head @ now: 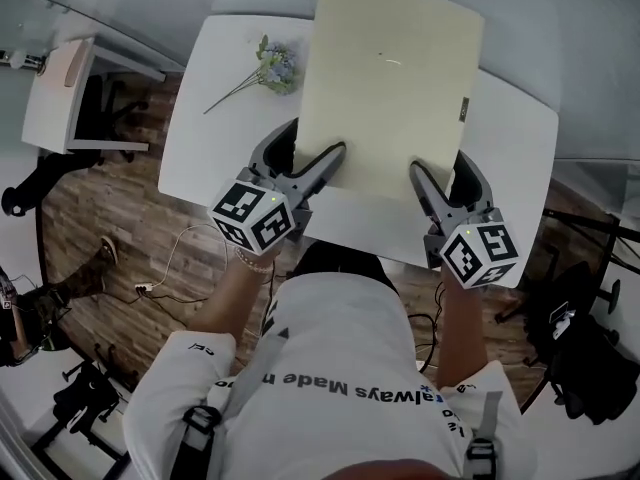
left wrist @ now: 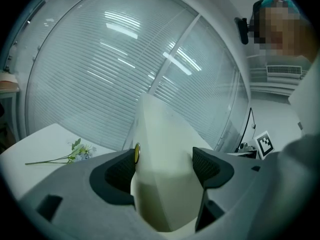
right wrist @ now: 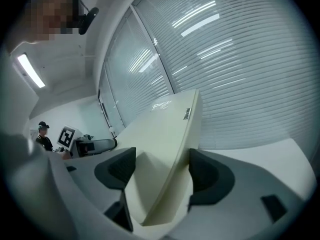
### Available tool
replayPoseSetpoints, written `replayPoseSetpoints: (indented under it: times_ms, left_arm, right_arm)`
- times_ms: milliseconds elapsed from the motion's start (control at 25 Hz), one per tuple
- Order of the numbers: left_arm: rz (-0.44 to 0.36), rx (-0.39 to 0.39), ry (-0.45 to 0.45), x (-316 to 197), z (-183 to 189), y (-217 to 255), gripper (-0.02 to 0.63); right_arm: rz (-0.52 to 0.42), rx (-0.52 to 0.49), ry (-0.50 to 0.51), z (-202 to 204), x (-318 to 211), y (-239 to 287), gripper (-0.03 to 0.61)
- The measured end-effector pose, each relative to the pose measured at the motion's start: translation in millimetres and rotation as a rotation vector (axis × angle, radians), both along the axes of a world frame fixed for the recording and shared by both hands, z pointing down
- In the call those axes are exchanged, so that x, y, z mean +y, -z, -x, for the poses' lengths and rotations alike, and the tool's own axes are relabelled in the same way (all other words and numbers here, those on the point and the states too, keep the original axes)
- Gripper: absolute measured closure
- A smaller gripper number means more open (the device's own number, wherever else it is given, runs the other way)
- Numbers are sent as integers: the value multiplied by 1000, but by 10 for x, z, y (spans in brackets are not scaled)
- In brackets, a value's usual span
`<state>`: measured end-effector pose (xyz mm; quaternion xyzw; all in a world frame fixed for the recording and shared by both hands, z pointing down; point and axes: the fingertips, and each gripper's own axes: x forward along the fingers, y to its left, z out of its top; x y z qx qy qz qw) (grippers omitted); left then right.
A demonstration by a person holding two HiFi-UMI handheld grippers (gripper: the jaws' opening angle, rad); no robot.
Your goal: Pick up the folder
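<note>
Observed cream folder [head: 390, 78] [left wrist: 162, 134] [right wrist: 165, 124] held up over white table [head: 230, 58], tilted, near edge toward the person. Found left gripper [head: 315, 143] [left wrist: 165, 161] clamped on the folder's near-left corner, cover bowed between both pads. Found right gripper [head: 440, 168] [right wrist: 162, 164] clenched on the near-right corner, folder edge wedged between its pads. Noted small dark label [head: 464, 108] [right wrist: 187, 113] by the folder's right edge. Logged flower sprig [head: 268, 68] [left wrist: 75, 153] lying on the table at far left, apart from the folder. Saw slatted blinds [left wrist: 100, 59] beyond the table. Noted wooden floor [head: 110, 218] left of the table.
</note>
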<state>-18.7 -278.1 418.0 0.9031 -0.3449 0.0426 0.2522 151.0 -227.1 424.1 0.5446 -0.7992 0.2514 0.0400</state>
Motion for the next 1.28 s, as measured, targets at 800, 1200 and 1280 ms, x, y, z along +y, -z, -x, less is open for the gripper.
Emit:
replayPoseSetpoints:
  times_ms: [800,1200,1280]
  left_arm:
    - [-162,39,59,351,96,978,264]
    - [-244,84,85,528,176,1368,268]
    - [-268,84,86,574,178,1455,268]
  right_arm:
    - [-185,52,-16,86,333,1033,262]
    - [-286,78,-20,153,500,1453,262]
    - [-307,82,-18,157,545,1529,262]
